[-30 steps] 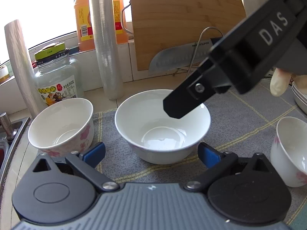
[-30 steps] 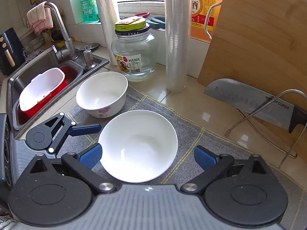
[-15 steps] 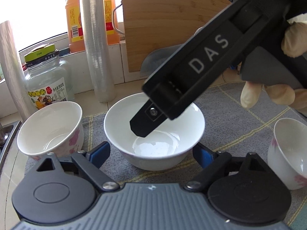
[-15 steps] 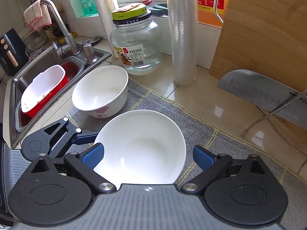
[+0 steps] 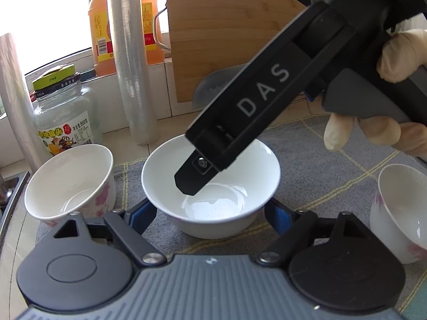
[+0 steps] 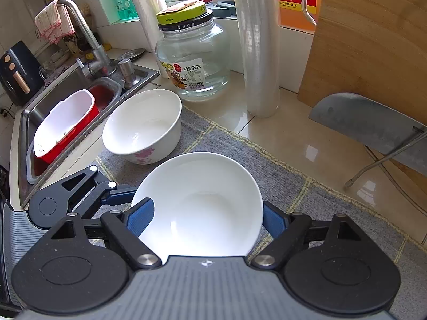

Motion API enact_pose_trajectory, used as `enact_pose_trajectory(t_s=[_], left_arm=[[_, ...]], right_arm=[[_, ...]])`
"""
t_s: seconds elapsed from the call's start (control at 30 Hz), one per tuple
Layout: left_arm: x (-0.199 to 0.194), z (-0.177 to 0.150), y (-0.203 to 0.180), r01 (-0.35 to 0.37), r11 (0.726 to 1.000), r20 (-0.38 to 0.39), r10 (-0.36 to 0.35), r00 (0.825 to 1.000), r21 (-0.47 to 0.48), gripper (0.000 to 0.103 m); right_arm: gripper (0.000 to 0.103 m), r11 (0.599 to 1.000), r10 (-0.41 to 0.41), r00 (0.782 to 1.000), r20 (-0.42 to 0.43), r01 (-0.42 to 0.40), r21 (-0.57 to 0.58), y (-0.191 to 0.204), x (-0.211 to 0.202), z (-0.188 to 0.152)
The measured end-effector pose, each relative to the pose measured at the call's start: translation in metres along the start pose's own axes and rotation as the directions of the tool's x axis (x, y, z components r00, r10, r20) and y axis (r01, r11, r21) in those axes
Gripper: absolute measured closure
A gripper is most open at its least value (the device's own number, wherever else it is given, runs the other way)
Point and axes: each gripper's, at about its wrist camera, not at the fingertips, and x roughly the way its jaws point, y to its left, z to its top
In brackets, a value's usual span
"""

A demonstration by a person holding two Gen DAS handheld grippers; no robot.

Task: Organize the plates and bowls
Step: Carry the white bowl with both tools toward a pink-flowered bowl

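Note:
A plain white bowl stands on the grey mat. My left gripper is open, its blue pads on either side of the bowl's base. My right gripper is open too, straddling the same bowl from above; its black body reaches over the bowl in the left wrist view. A floral bowl stands to the left, also in the right wrist view. Another floral bowl stands at the right.
A glass jar, a roll of cling film, an orange oil bottle, a wooden cutting board and a cleaver on a wire rack line the back. A sink with a red-and-white basket lies at left.
Both grippers have moved in closer to the plain white bowl. The right gripper has come down over it, so its fingers now sit at the bowl's rim.

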Motion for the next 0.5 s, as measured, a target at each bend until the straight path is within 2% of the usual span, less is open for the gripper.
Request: enact_pose_trajectory(t_s=[0.5], left_arm=[[-0.0031, 0.0022, 0.0000, -0.005, 1.000, -0.003, 0.005, 1.000, 0.004, 0.015]], right_arm=[[0.013, 1.000, 0.026, 1.000, -0.013, -0.026, 0.008, -0.0030, 0.0039, 0.0006]])
